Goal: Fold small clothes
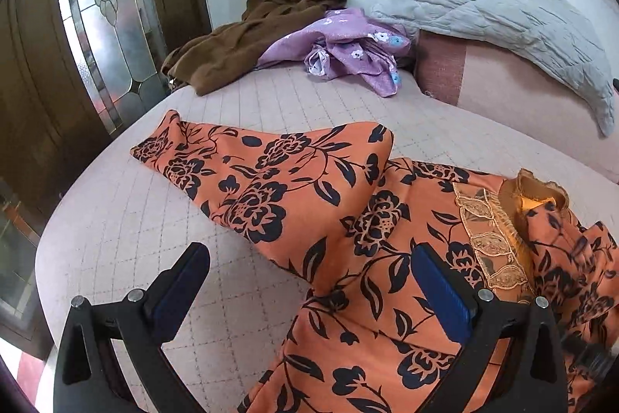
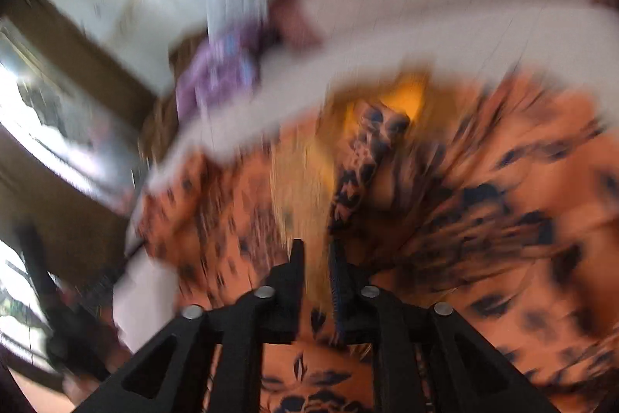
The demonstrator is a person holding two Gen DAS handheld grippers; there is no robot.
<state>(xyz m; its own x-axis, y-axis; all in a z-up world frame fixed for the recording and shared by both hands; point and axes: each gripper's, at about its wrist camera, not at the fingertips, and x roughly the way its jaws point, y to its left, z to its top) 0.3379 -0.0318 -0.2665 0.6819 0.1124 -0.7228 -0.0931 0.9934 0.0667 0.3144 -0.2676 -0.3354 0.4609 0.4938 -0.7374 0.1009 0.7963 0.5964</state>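
An orange garment with a dark floral print lies spread on the quilted bed, one sleeve reaching left and a lace-trimmed neckline at the right. My left gripper hovers over its lower middle, jaws wide apart with nothing between them. The right wrist view is heavily blurred. There my right gripper hangs over the same orange garment near the golden lace, its jaws a narrow gap apart. A folded strip of the print runs away from its right finger. I see no cloth pinched between the pads.
A brown garment and a purple flowered one lie crumpled at the far side of the bed. A grey pillow leans on a pink cushion at the back right. A wooden door with leaded glass stands at the left.
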